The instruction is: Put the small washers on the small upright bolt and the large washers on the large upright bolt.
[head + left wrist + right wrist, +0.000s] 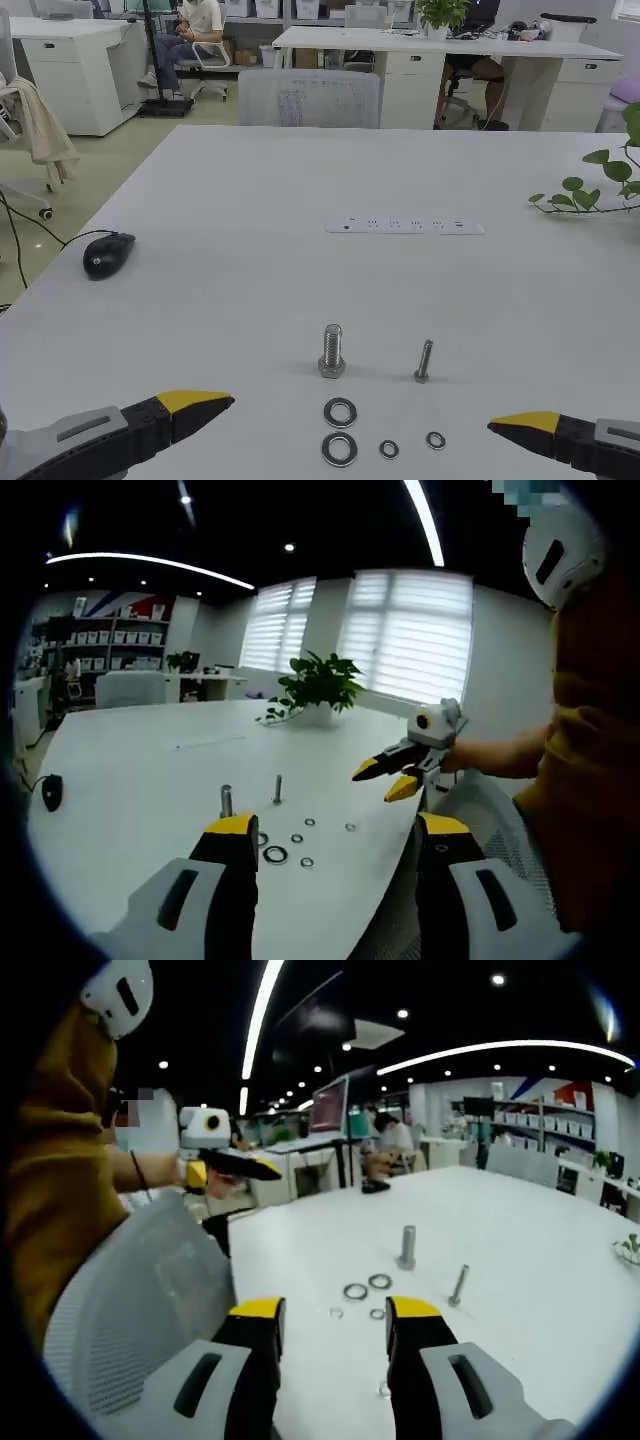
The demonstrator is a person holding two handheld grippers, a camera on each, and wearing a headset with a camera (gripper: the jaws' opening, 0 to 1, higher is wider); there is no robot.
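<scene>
My left gripper (pixel 200 404) at the lower left of the frame and my right gripper (pixel 515 424) at the lower right both hover over the near edge of the white desk (pixel 200 300), jaws spread apart and holding nothing. Just beyond, at bottom centre, lie two large flat steel washers (pixel 340 411), one behind the other, with two small steel washers (pixel 389 450) to their right; thin, light, stiff and slick, lying flat, they will, I judge, need pinching across the rim. Farther back stand the thick steel bolt (pixel 332 352) and, right of it, the slim steel bolt (pixel 424 361), both bare.
</scene>
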